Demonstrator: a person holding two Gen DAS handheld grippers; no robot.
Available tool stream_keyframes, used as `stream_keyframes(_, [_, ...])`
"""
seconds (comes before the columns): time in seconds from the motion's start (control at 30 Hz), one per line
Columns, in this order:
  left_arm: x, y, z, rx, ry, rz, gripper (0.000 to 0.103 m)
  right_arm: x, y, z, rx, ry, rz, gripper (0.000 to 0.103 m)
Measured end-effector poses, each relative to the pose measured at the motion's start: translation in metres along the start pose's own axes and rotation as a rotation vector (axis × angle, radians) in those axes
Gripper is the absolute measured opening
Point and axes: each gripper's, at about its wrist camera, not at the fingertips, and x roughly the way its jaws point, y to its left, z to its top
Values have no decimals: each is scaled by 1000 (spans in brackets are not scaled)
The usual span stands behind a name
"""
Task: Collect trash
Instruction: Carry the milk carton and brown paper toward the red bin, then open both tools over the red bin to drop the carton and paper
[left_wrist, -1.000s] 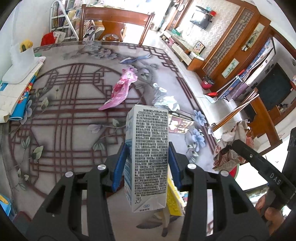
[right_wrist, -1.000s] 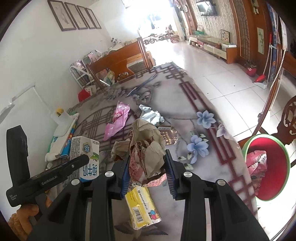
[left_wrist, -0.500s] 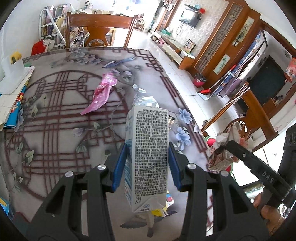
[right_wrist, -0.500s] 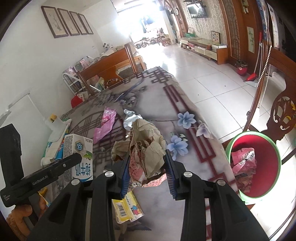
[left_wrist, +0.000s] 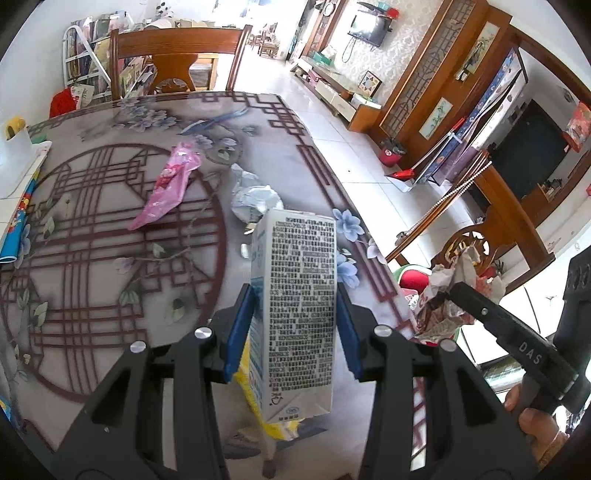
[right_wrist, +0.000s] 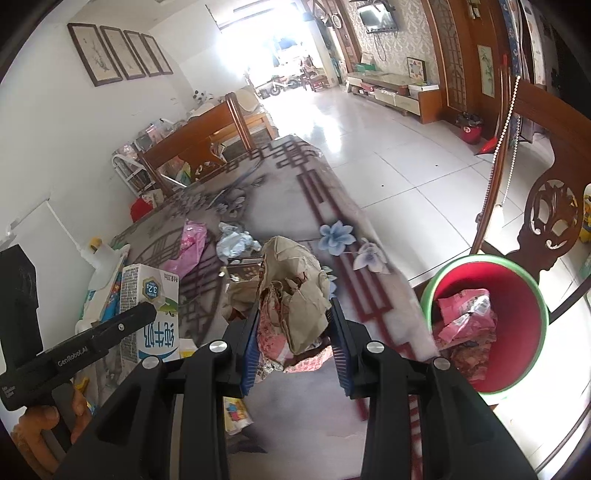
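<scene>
My left gripper (left_wrist: 291, 325) is shut on a white milk carton (left_wrist: 295, 295), held upright above the patterned table (left_wrist: 92, 258); the same carton (right_wrist: 151, 310) shows at the left of the right wrist view. My right gripper (right_wrist: 293, 332) is shut on a crumpled wad of brown and pink paper (right_wrist: 291, 295), also visible as the wad (left_wrist: 450, 295) at the right of the left wrist view. A red bin with a green rim (right_wrist: 491, 325) stands on the floor off the table's right edge, with pink wrappers inside. A pink wrapper (left_wrist: 170, 184), a crumpled silver wrapper (left_wrist: 255, 197) and a yellow packet (right_wrist: 236, 411) lie on the table.
A wooden chair (left_wrist: 177, 62) stands at the table's far end, and a carved chair back (right_wrist: 550, 221) rises just behind the bin. Books and a white holder (left_wrist: 14, 155) sit along the table's left edge. Tiled floor (right_wrist: 388, 155) stretches to the right.
Both grippers have moved right, toward the table's edge, each still holding its load. The red bin has come closer and larger in the right wrist view.
</scene>
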Motion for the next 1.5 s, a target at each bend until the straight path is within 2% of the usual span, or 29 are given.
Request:
stream_keyframes(0.83, [49, -106, 27, 53, -5, -30, 42, -12, -100, 38, 18, -1, -32, 33])
stream_keyframes(1.5, [75, -155, 34, 81, 26, -24, 42, -17, -157, 52, 65, 3, -39, 34])
